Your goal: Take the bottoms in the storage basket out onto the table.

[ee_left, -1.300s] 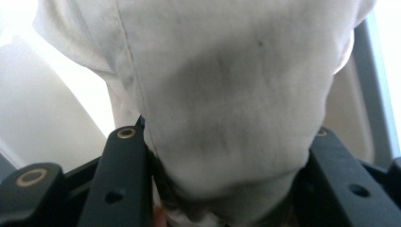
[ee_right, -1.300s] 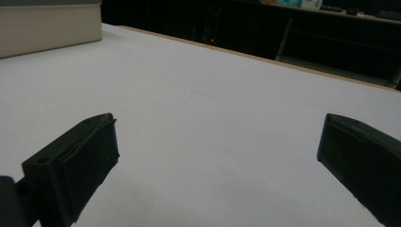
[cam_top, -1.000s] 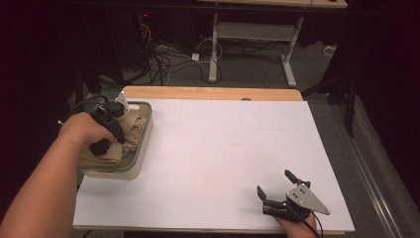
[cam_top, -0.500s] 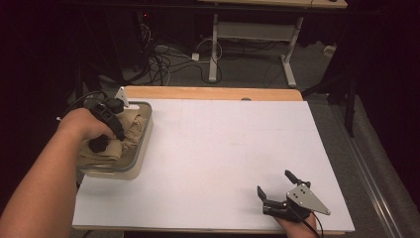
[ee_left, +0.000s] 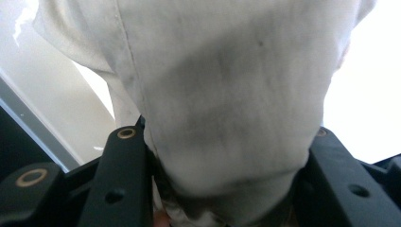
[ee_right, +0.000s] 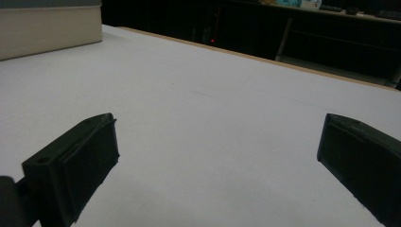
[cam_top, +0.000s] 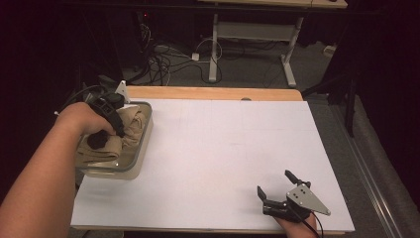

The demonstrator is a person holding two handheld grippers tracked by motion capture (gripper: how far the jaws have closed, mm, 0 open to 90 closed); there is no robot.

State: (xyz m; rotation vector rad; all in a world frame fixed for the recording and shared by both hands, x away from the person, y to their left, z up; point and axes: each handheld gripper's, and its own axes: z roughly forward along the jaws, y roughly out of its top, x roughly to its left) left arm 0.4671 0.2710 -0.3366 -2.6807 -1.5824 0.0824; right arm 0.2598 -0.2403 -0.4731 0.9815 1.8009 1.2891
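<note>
A beige cloth (cam_top: 134, 124) lies bunched in a clear-walled tray (cam_top: 132, 167) at the table's left edge. My left gripper (cam_top: 105, 128) reaches down into the tray, and its jaws are closed on a thick fold of the cloth (ee_left: 227, 94); the fabric bulges out between the two black fingers (ee_left: 124, 170). My right gripper (cam_top: 275, 183) rests near the front right of the white table top (cam_top: 223, 148). Its jaws stand wide apart with nothing between them, as the right gripper view (ee_right: 217, 142) also shows.
A wooden strip (cam_top: 213, 93) runs along the table's far edge. Beyond it are a desk frame (cam_top: 252, 34) and cables (cam_top: 168, 59) on the floor. In the right gripper view the tray's wall (ee_right: 47, 30) stands at the far left.
My left hand has shifted slightly back and up over the tray with the cloth. The right gripper has not moved.
</note>
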